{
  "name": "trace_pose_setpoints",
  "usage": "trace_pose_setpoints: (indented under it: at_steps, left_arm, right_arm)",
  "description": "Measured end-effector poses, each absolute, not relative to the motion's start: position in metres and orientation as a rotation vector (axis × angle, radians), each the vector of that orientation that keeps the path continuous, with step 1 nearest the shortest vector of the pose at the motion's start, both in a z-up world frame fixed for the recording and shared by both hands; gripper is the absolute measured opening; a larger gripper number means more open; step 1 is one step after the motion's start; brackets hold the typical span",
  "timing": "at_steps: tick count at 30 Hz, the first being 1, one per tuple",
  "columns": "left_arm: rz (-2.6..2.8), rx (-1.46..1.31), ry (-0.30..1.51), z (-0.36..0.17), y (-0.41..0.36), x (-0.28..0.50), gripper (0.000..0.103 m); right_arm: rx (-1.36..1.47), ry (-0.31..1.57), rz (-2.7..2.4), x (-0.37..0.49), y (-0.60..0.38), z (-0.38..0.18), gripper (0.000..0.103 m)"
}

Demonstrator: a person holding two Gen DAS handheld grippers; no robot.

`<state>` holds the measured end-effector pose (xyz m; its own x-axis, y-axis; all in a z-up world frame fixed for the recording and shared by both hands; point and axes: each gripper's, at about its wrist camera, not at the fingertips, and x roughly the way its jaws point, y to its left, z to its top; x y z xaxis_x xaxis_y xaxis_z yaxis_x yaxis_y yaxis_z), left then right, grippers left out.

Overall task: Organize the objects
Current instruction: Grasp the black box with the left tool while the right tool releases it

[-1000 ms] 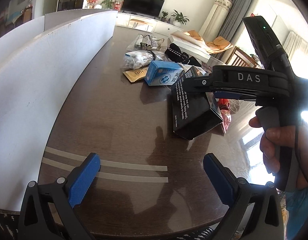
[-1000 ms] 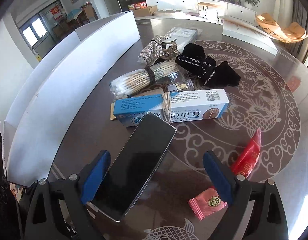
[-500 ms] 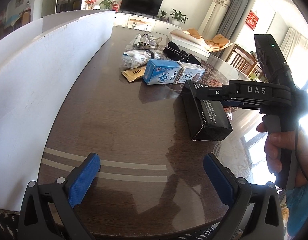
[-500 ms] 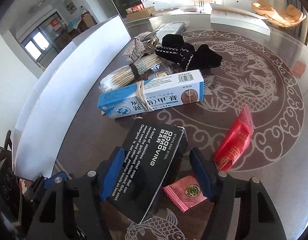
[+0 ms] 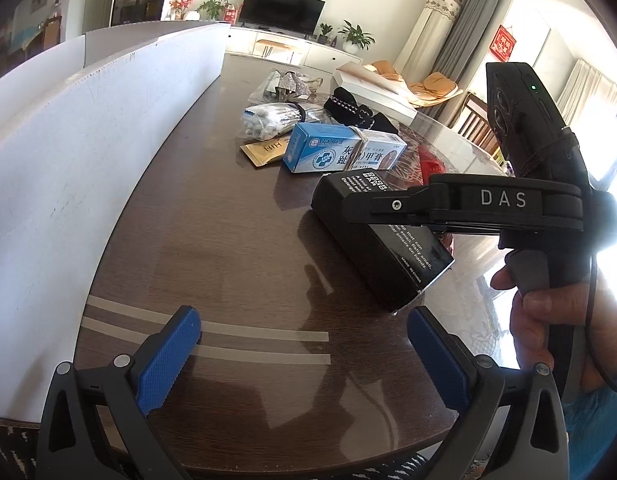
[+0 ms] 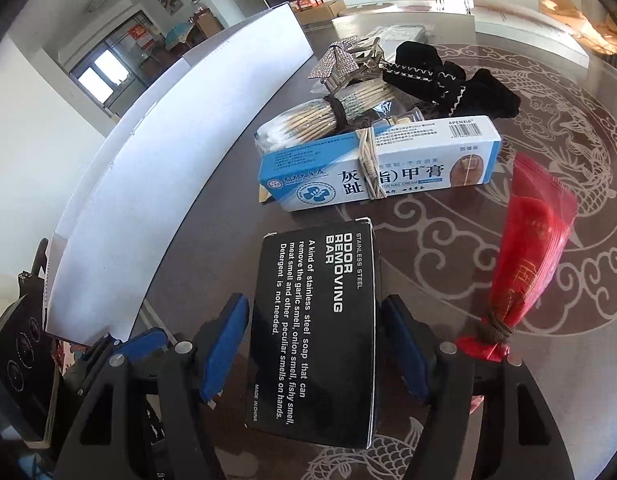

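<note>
Gripping the black box (image 6: 314, 336) ("ODOR REMOVING BAR") with the right gripper (image 6: 314, 354): blue pads on both long sides, jaws just closed in onto it and now clamped. In the left wrist view the box looks tilted, far end low near the bench (image 5: 212, 240), near end raised; contact with the bench at the far end I cannot confirm. A hand (image 5: 556, 320) wraps the right gripper's handle at the right edge of that view.

Left gripper (image 5: 304, 350) hovers over bare bench near the front edge, jaws spread wide, nothing between them. Two pale tape strips (image 5: 212, 336) run across the bench just beyond its fingertips.

Other items:
- Blue-and-white cream box (image 6: 378, 164), rubber band around the middle, lies just beyond the black box, apart from it.
- Bundle of cotton swabs (image 6: 320, 120) tied with a dark band, behind the cream box, touching or nearly so.
- Black fabric piece (image 6: 456, 80) with white stitching, behind and right of the swabs.
- Sparkly silver bow clip (image 6: 342, 60) at the far end of the pile.
- Red packet (image 6: 524, 256), tied at its near end, right of the black box, well clear of it.
- Tan sachet (image 5: 264, 150) beside the cream box's left end.
- White board (image 6: 148, 160) stands upright along the left side of the bench.
</note>
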<state>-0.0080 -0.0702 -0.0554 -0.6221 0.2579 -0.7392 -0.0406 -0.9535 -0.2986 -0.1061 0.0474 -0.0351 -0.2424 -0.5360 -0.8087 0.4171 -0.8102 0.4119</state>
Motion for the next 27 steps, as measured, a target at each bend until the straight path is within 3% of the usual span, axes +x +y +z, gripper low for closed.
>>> trace_pose_setpoints:
  at_steps: [6, 10, 19, 27]
  left_arm:
    - [2.657, -1.257, -0.385, -0.054, -0.070, -0.008, 0.103]
    - [2.656, -1.256, -0.385, -0.054, -0.069, -0.008, 0.103]
    - [2.652, -1.244, -0.415, -0.053, -0.072, -0.008, 0.103]
    - [2.582, -1.200, -0.562, -0.052, -0.078, -0.009, 0.103]
  right_arm:
    - [1.361, -0.227, -2.100, -0.105, 0.055, -0.015, 0.071]
    - [1.246, -0.138, -2.335, -0.100, 0.085, 0.015, 0.094]
    - [1.349, -0.217, -2.560, -0.093, 0.191, -0.001, 0.094]
    - [1.407, -0.341, -2.616, -0.071, 0.248, -0.029, 0.094]
